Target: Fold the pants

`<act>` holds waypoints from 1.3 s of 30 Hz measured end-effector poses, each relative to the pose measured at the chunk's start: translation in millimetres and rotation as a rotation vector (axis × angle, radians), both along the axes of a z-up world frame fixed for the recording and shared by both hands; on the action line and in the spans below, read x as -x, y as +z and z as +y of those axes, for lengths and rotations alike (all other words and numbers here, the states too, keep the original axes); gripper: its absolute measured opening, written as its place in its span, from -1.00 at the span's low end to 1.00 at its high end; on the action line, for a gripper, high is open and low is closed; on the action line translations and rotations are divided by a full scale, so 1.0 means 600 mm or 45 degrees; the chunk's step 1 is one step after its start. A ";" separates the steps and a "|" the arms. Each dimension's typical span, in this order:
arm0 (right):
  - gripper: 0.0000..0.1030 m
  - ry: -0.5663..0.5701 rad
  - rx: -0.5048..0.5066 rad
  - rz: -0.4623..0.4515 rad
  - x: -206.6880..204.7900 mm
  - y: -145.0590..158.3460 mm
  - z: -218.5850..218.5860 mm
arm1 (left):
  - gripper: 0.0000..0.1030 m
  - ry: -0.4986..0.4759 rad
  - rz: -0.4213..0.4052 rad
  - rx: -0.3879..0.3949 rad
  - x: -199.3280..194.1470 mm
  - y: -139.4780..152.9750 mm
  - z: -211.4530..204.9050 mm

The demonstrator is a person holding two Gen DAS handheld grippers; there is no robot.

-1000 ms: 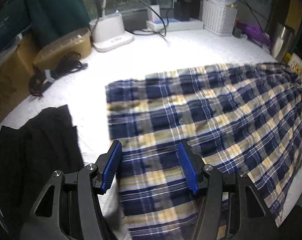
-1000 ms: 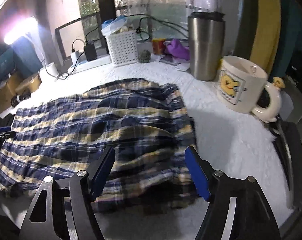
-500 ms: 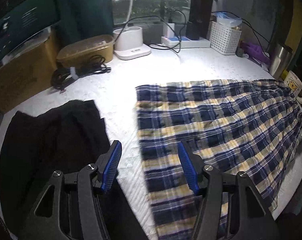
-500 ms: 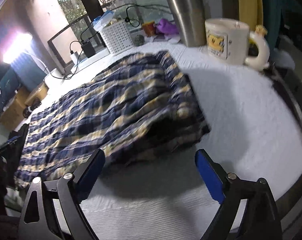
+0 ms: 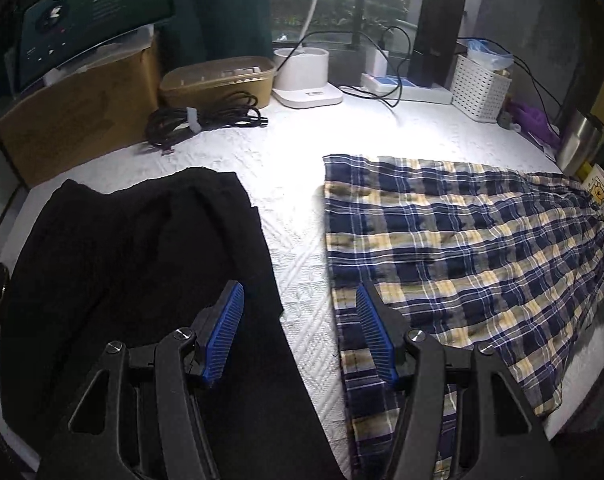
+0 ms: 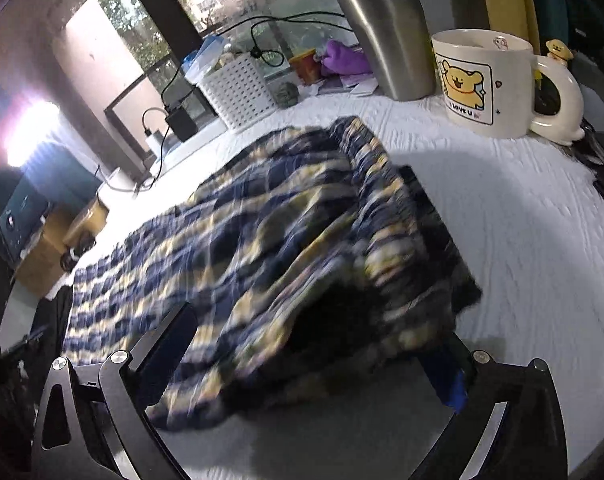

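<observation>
Now bare table (image 5: 298, 200) strip btwn plaid pants (image 5: 462, 248) edge & black garment (image 5: 142, 260).

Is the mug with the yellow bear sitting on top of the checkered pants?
No, the mug stands on the bare white table cover, apart from the checkered pants.

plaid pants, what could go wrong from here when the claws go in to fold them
1. The mug and steel tumbler stand close beyond the waistband end of the plaid pants; a swinging fold might knock them.
2. The left claw hangs between the black garment and the plaid hem, so it could catch the wrong cloth.
</observation>
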State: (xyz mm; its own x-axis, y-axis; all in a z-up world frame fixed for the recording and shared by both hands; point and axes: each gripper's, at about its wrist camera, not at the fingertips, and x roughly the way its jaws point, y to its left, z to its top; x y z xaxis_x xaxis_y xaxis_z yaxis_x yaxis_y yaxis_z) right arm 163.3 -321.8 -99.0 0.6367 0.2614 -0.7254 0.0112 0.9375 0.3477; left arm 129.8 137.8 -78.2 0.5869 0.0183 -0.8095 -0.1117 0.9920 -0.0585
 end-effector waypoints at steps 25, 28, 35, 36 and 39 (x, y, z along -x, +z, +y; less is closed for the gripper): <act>-0.59 0.056 -0.357 -0.069 -0.087 -0.012 -0.036 | 0.13 -0.042 0.027 -0.031 -0.034 0.013 -0.066; -0.60 0.062 -0.337 -0.087 -0.086 -0.006 -0.045 | 0.13 -0.053 0.030 -0.036 -0.038 0.013 -0.074; -0.62 0.042 -0.273 -0.096 -0.087 0.004 -0.059 | 0.13 -0.064 0.041 -0.005 -0.041 0.008 -0.085; -0.62 0.036 -0.251 -0.097 -0.087 0.008 -0.061 | 0.13 -0.070 0.039 0.009 -0.041 0.007 -0.086; -0.62 0.015 -0.189 -0.095 -0.087 0.014 -0.071 | 0.13 -0.085 0.049 0.012 -0.047 -0.002 -0.090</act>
